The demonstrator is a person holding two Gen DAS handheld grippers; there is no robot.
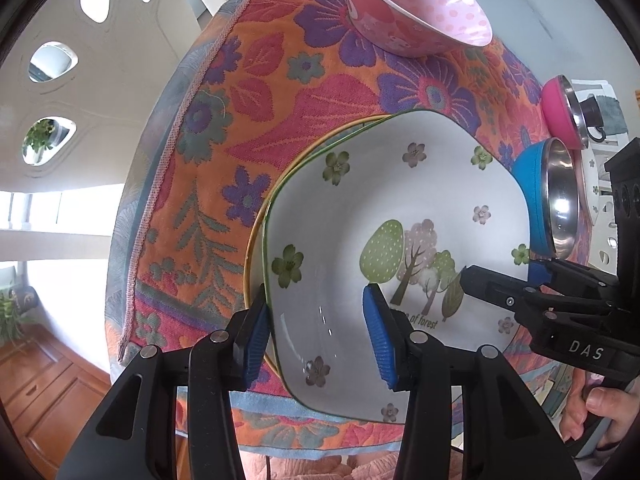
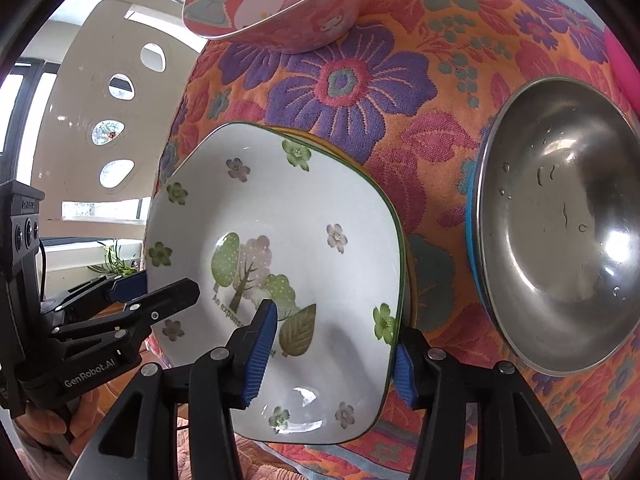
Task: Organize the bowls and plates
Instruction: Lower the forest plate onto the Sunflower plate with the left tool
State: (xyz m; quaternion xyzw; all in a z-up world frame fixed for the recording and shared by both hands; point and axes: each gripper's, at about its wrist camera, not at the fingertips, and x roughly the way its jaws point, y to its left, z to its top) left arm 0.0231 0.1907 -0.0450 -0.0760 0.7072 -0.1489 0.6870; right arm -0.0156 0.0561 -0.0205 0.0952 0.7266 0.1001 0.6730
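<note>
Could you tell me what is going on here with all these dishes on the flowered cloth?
A person is working with two hand-held grippers on a white tree-patterned plate, which lies on top of a yellow-rimmed plate on the floral tablecloth. The left gripper and right gripper each straddle an opposite edge of the top plate, jaws apart and not visibly clamping. A pink bowl, a blue steel-lined bowl and a pink steel-lined bowl wait nearby.

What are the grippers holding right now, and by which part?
Nothing gripped: left gripper and right gripper each straddle an edge of the tree-pattern plate, pads not pressing.
</note>
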